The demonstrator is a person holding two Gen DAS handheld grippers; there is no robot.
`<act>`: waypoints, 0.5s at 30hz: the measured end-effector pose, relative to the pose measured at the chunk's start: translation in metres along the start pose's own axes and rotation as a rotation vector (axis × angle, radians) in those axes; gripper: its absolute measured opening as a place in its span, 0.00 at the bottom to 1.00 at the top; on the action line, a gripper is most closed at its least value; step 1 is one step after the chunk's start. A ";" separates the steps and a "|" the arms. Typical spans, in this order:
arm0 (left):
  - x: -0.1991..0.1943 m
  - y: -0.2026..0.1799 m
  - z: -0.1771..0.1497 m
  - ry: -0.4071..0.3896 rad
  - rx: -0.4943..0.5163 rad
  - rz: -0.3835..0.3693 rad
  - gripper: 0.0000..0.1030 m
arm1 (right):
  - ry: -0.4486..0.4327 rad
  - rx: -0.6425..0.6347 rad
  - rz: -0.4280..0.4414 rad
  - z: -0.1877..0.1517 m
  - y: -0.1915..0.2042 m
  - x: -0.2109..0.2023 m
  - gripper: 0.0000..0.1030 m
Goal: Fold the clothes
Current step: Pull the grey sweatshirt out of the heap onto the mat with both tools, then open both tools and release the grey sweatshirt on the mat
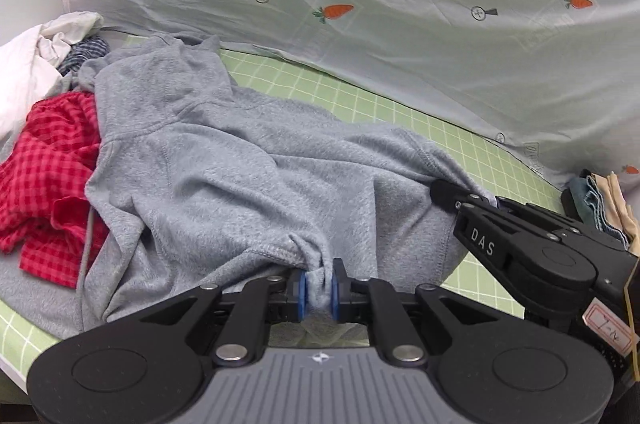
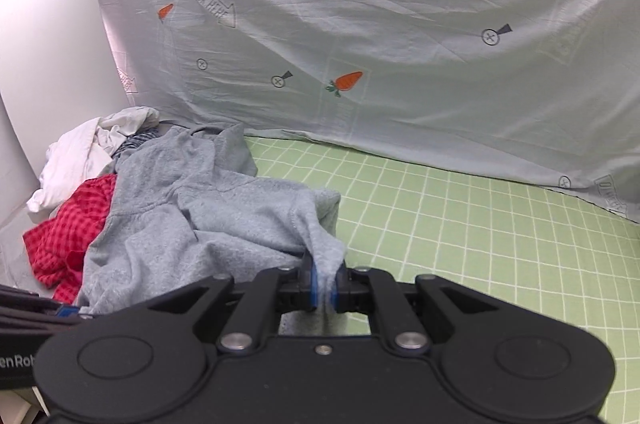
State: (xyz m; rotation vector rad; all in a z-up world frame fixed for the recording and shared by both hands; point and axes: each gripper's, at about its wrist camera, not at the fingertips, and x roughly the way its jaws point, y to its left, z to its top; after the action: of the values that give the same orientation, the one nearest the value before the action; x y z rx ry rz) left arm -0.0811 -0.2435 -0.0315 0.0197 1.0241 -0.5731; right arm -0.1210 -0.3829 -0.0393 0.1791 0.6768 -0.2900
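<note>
Grey sweatshirt [image 1: 248,159], hem bunched between pads

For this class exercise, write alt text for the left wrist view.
The left gripper is shut on a bunched edge of a grey hoodie spread over a green grid mat. The right gripper grips the hoodie further right; a red checked garment lies left.
</note>
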 end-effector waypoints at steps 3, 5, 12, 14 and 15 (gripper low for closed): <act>0.009 -0.006 -0.001 0.034 0.014 -0.032 0.16 | 0.035 -0.020 -0.083 -0.008 -0.012 0.005 0.17; 0.006 0.001 0.004 0.037 0.015 -0.029 0.17 | 0.031 -0.027 -0.131 -0.013 -0.014 0.005 0.39; -0.011 0.058 0.039 0.032 -0.075 -0.040 0.22 | 0.035 -0.018 -0.031 -0.005 0.027 0.023 0.57; -0.014 0.074 0.045 0.027 -0.080 -0.031 0.22 | 0.041 -0.018 0.007 -0.002 0.041 0.030 0.60; -0.017 0.082 0.048 0.025 -0.084 -0.028 0.23 | 0.044 -0.018 0.026 0.000 0.048 0.033 0.60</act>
State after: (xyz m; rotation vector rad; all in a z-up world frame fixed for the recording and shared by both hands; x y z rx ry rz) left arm -0.0118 -0.1790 -0.0129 -0.0620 1.0729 -0.5563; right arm -0.0807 -0.3440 -0.0574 0.1772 0.7200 -0.2550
